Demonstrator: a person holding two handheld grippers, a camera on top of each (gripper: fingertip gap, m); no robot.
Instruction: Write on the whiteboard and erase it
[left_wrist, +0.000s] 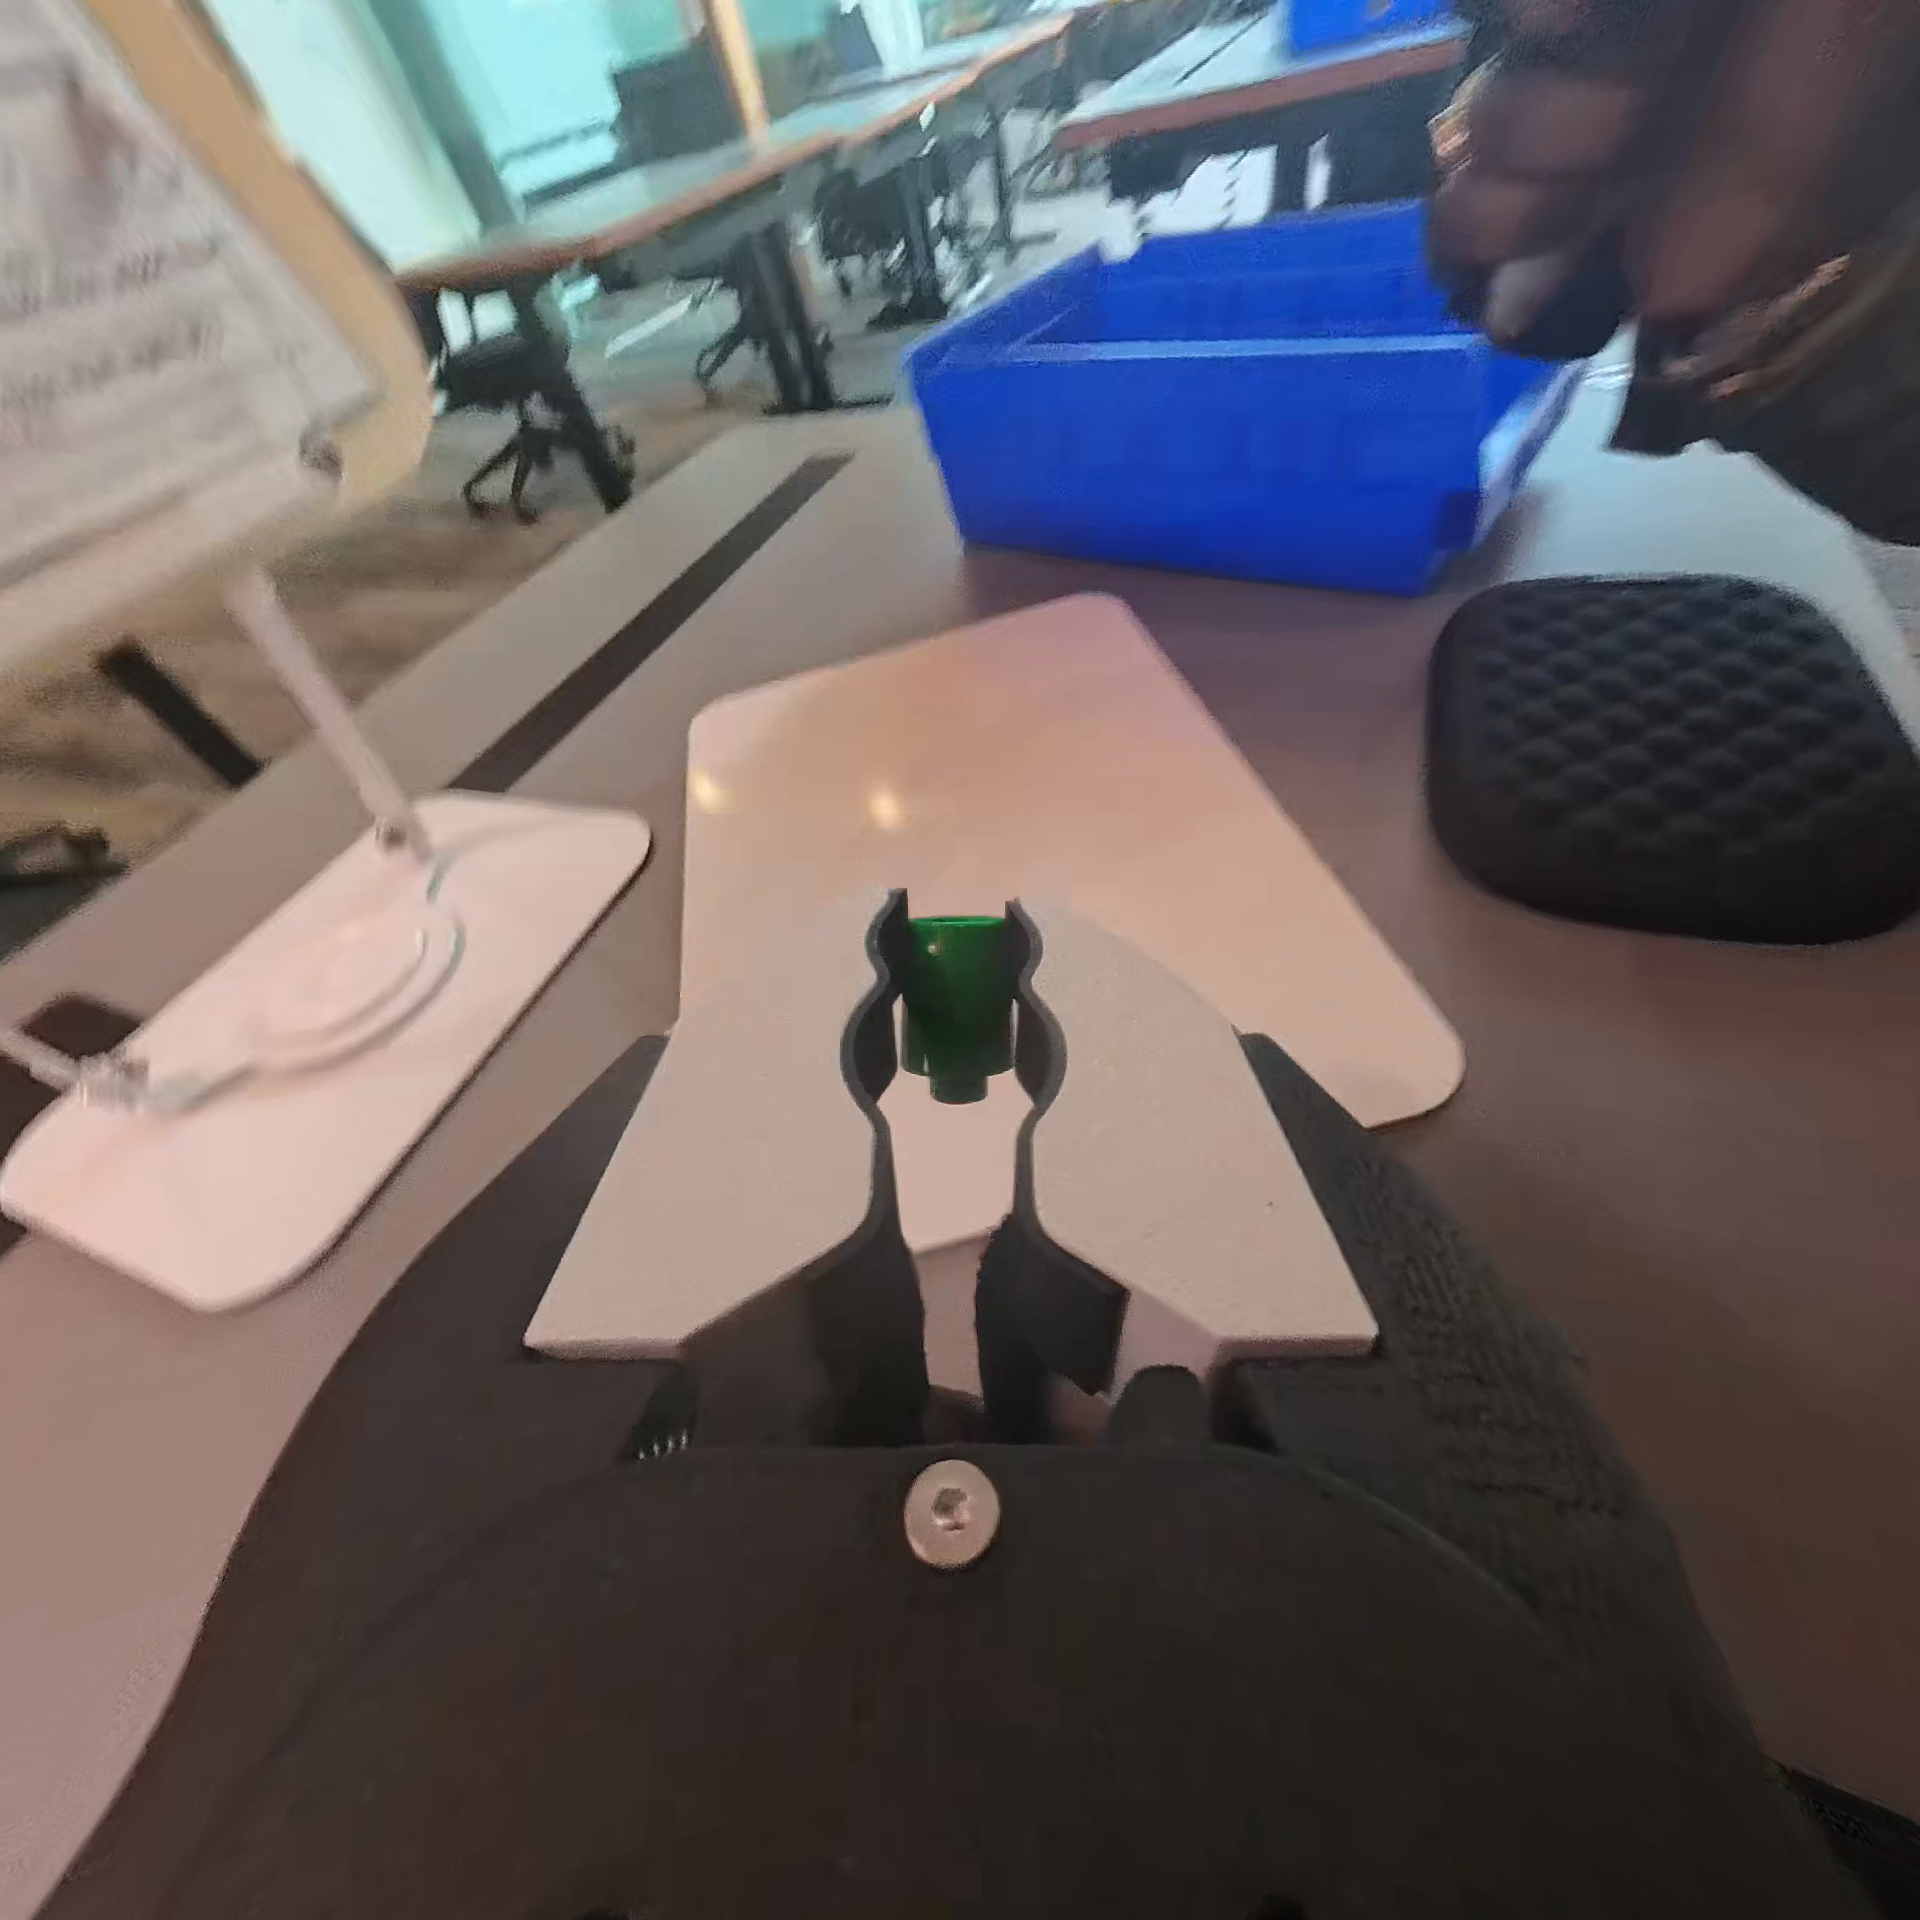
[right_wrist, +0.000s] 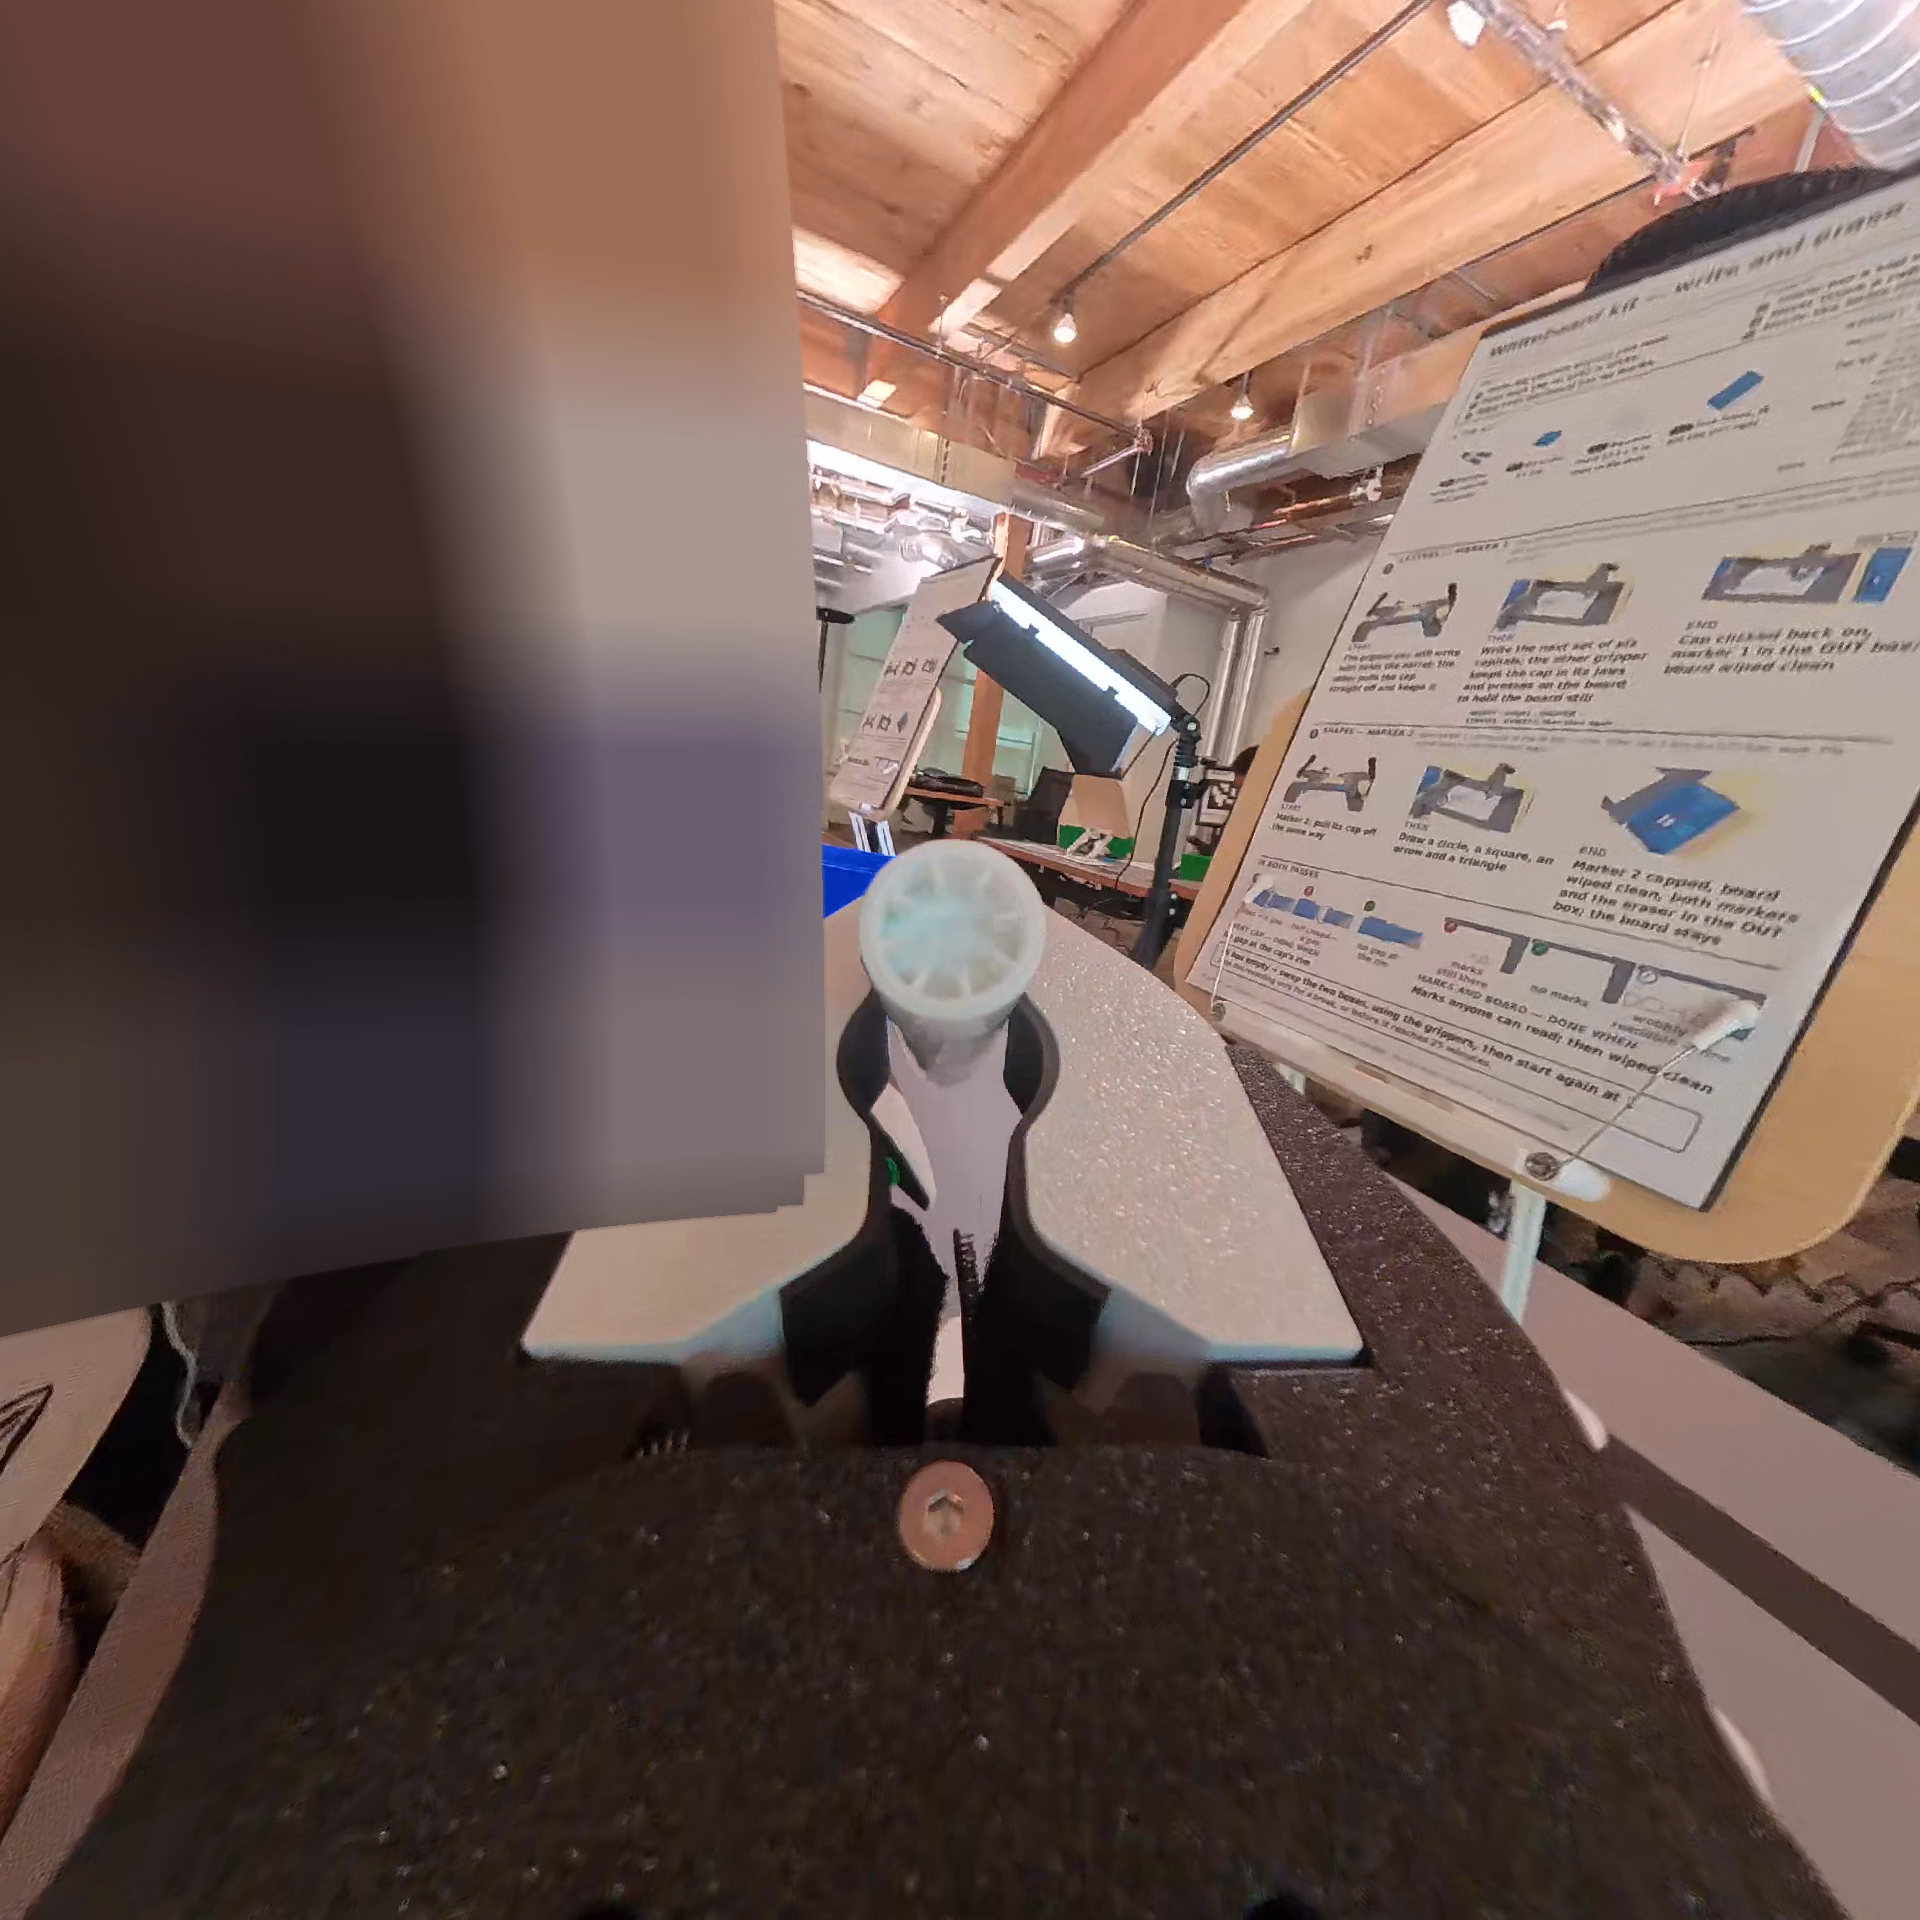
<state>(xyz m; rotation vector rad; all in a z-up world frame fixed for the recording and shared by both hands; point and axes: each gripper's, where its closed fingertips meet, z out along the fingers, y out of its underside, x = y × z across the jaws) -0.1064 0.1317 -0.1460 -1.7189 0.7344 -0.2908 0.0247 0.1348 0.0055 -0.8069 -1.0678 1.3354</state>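
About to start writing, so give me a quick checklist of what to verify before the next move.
1. Left gripper holds green cap: ok.
2. Right gripper holds white marker: ok.
3. Whiteboard flat on table, blank: ok.
4. Marker tip aimed at board: not ok; the right wrist view faces the ceiling.
5. Black eraser within reach beside the board: ok.
6. Marker tip condition: cannot tell.

Both tongs same build: left tongs (left_wrist: 954, 925) and right tongs (right_wrist: 948, 1013) have flat white textured finger plates with black scalloped inner edges. Black grainy printed body, one silver hex screw (left_wrist: 952, 1510) centred behind fingers.
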